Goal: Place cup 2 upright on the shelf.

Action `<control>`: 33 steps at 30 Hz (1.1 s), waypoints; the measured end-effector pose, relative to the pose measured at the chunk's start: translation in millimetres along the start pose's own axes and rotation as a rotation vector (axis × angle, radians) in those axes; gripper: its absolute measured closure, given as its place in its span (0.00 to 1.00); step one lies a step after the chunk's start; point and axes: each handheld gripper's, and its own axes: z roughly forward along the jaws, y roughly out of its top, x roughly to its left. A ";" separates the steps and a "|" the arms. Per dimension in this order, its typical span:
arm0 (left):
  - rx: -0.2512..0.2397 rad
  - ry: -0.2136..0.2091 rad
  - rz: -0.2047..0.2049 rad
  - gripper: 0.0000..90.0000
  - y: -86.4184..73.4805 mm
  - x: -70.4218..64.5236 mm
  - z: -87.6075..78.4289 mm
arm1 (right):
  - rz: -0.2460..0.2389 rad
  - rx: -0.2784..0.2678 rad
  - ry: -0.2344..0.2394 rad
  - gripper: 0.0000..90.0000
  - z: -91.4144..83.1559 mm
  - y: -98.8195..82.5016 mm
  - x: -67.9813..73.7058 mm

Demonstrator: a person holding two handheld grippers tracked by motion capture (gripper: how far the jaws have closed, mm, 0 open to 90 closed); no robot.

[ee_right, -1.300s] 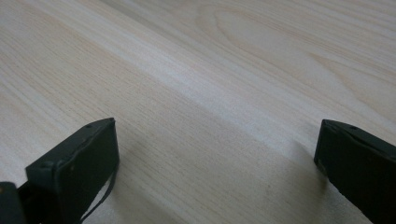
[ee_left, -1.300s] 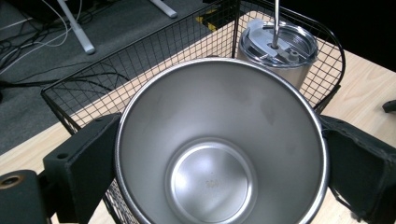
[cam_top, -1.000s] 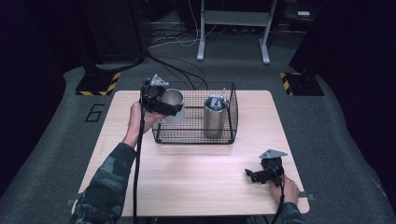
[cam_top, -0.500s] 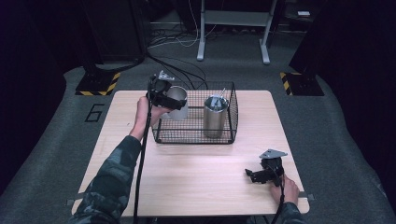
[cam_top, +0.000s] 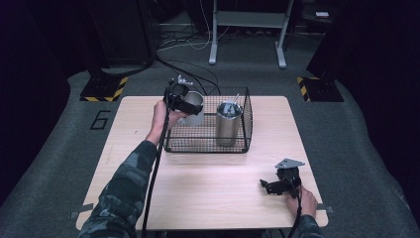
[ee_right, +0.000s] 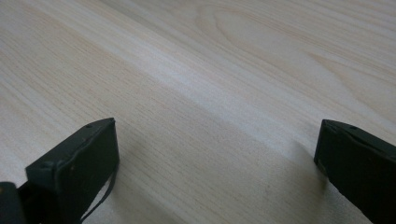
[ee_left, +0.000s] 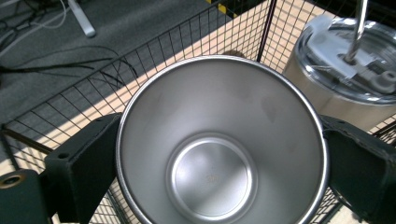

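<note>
One steel cup (cam_top: 194, 106) is clamped between the jaws of the left hand-held gripper (cam_top: 181, 101), and over the last second it has been carried from just outside the basket's (cam_top: 208, 148) left wall to a place above that wall's top edge. In the left gripper view the cup (ee_left: 219, 140) is seen empty, mouth toward the camera, with mesh beneath it. A placing into the basket, beside the lidded tumbler (cam_top: 228, 123) already standing inside, is judged to be the step in hand. The right hand-held gripper (cam_top: 275, 185) has not been moved; it is rested open on the surface (cam_top: 208, 188), well apart from the basket, toward the near right corner. Beyond the basket, dark grey floor (cam_top: 346, 129), trailing cables (cam_top: 188, 44) and a metal stand (cam_top: 247, 29) are seen.
</note>
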 end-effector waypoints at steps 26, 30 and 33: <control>0.081 -0.017 -0.036 0.06 -9.1 -1.8 47.3 | -0.006 0.003 0.004 0.00 -0.2 -0.1 -0.3; 0.101 -0.012 -0.028 0.06 -12.9 -2.9 53.9 | -0.007 0.002 0.004 0.00 -0.2 -0.1 -0.4; 0.124 -0.005 -0.024 0.06 -17.0 -3.4 59.8 | -0.007 0.003 0.004 0.00 -0.2 -0.1 -0.4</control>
